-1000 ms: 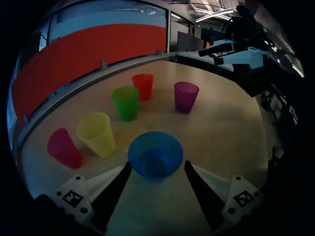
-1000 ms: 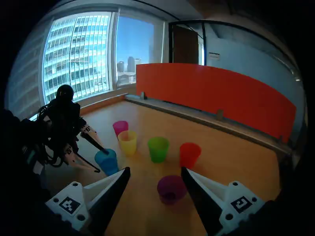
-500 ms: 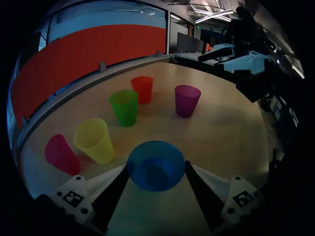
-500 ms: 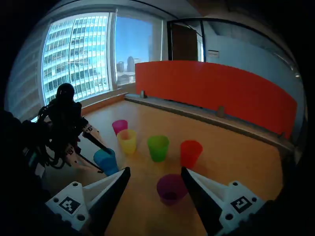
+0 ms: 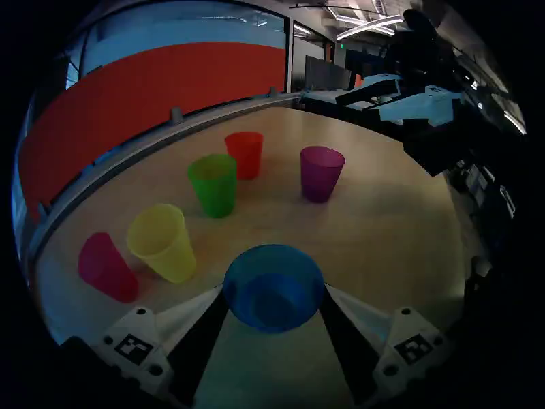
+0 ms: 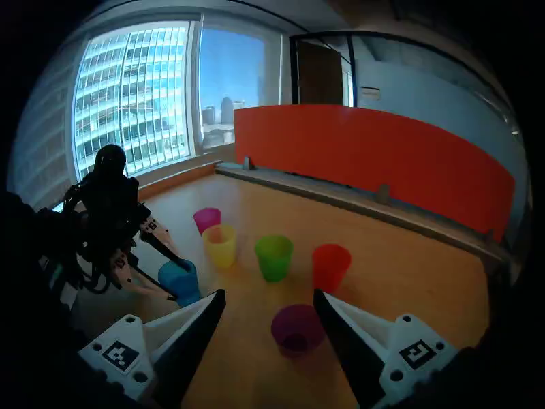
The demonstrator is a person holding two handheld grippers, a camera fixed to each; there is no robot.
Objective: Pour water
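Note:
A blue cup (image 5: 274,290) stands on the wooden table (image 5: 381,225) between my left gripper's (image 5: 274,292) fingers, which press on both its sides. In the right gripper view the same blue cup (image 6: 178,279) sits between that gripper's dark fingers (image 6: 163,249), held by a person in black. A purple cup (image 6: 296,330) stands upright just ahead of my right gripper (image 6: 268,298), which is open, the cup nearer its right finger. Whether either cup holds water is unclear. From the left gripper view the purple cup (image 5: 321,172) stands below the white right gripper (image 5: 422,102).
Pink (image 5: 105,267), yellow (image 5: 162,242), green (image 5: 214,184) and red (image 5: 244,153) cups stand in a curved row behind the blue one. An orange partition (image 6: 381,153) runs along the table's far edge. Windows (image 6: 129,95) lie beyond the person.
My left gripper moved forward around the blue cup and its fingers closed in on the cup's sides. The right gripper has hardly moved.

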